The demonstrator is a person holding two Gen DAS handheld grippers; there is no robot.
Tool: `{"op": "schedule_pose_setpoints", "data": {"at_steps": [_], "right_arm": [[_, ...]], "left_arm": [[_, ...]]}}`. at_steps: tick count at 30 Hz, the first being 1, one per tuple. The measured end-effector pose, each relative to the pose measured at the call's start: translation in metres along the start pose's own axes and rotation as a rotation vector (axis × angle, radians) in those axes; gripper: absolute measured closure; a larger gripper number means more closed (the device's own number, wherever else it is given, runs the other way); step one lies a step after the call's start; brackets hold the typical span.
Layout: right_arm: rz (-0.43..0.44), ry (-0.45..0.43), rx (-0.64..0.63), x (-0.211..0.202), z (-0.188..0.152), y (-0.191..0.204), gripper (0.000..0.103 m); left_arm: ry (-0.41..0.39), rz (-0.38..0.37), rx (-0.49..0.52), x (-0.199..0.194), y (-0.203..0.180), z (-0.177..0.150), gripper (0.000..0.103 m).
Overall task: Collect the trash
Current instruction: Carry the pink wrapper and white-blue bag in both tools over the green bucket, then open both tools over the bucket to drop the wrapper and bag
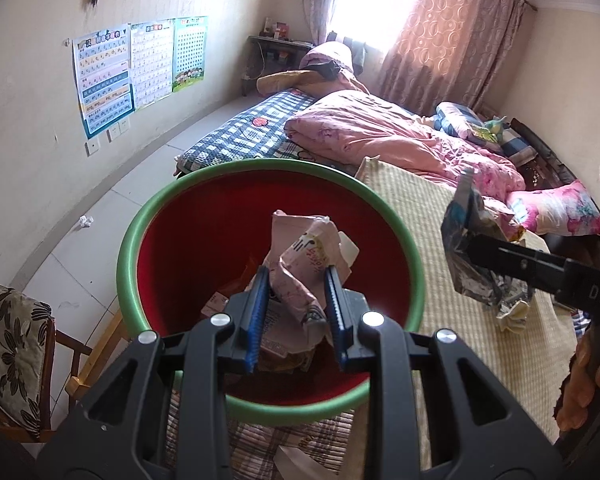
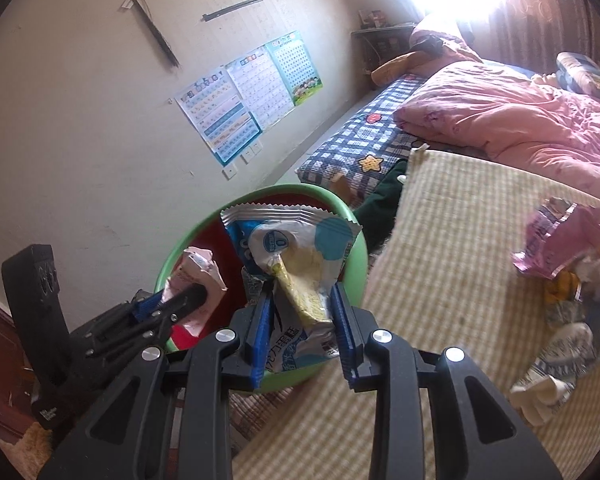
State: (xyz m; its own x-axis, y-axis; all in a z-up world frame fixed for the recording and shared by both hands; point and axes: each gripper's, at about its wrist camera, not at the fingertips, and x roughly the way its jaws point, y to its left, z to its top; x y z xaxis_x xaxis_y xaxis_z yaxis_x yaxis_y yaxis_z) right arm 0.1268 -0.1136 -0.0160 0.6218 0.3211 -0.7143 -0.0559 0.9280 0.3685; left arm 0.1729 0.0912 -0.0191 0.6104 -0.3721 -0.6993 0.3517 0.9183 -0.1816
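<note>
A red bin with a green rim [image 1: 140, 224] stands at the edge of the bed; it also shows in the right wrist view [image 2: 352, 240]. My left gripper [image 1: 296, 276] is shut on a crumpled pink wrapper [image 1: 300, 252] and holds it over the bin's mouth, with some trash in the bin below. My right gripper [image 2: 302, 296] is shut on a blue and white snack wrapper [image 2: 292, 248] and holds it above the straw mat beside the bin. From the left wrist view the right gripper [image 1: 466, 244] is to the right of the bin with that wrapper [image 1: 460, 220].
More wrappers [image 2: 560, 248] lie in a pile on the straw mat [image 2: 440, 220]. A pink quilt [image 1: 380, 132] and pillows cover the bed beyond. A crumpled paper ball [image 1: 85, 221] lies on the floor by the wall. A chair with a cushion [image 1: 8, 340] stands at left.
</note>
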Motion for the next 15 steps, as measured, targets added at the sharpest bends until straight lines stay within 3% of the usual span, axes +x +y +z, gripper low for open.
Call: {"op": "schedule_pose_setpoints", "data": {"at_steps": [7,9,11,15], "right_arm": [[0.014,0.025,0.009,0.023,0.014,0.006,0.068],[0.014,0.028,0.013,0.029,0.017,0.007,0.062],[0.011,0.028,0.020,0.033,0.019,0.007,0.052],[0.004,0.019,0.021,0.034,0.024,0.009,0.046]], "left_arm": [[0.008,0.016,-0.011,0.014,0.009,0.006,0.076],[0.001,0.025,-0.019,0.015,0.012,0.007,0.068],[-0.014,0.030,-0.032,0.015,0.015,0.007,0.045],[-0.025,0.036,-0.036,0.016,0.019,0.009,0.039]]}}
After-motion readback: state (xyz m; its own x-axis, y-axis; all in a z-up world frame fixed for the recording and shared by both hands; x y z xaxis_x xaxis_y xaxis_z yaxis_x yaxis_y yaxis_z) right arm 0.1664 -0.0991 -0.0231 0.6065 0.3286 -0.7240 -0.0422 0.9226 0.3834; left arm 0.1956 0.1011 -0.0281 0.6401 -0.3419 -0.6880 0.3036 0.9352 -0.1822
